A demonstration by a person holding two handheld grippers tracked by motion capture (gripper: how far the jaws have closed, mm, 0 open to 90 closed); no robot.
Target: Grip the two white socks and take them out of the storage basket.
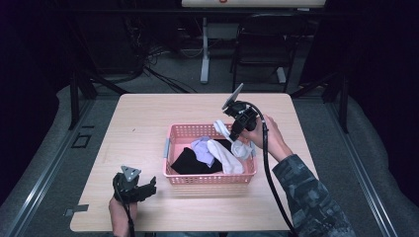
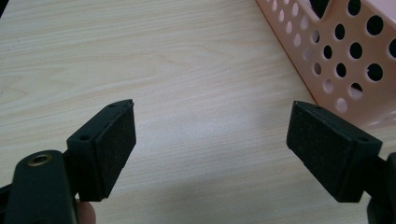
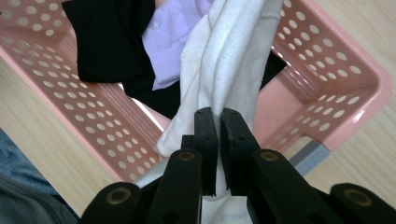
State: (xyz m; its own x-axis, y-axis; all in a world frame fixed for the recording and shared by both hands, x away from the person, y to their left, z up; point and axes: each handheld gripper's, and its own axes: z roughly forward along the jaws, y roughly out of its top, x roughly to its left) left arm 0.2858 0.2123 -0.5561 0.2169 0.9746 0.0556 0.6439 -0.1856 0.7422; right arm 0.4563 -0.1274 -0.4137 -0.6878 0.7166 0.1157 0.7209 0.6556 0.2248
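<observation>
A pink perforated basket [image 1: 174,133] stands mid-table and holds white socks [image 1: 225,157], a lilac cloth [image 1: 203,148] and a black garment [image 1: 188,161]. Over the basket's right side, my right gripper [image 1: 234,132] is shut on a white sock [image 3: 224,65], which hangs from its jaws down into the basket [image 3: 327,79]; lilac cloth [image 3: 170,39] and the black garment [image 3: 109,39] lie below. My left gripper [image 1: 147,188] rests low on the table at the basket's front left, open with nothing between its pads [image 2: 114,140]; the basket's wall [image 2: 345,51] shows to its right.
The light wooden table [image 1: 143,113] has bare surface left of and behind the basket. Beyond the far edge stand a black chair [image 1: 264,39], a white stand leg [image 1: 204,49] and cables on the floor. A person's camouflage sleeve [image 1: 311,197] comes in at lower right.
</observation>
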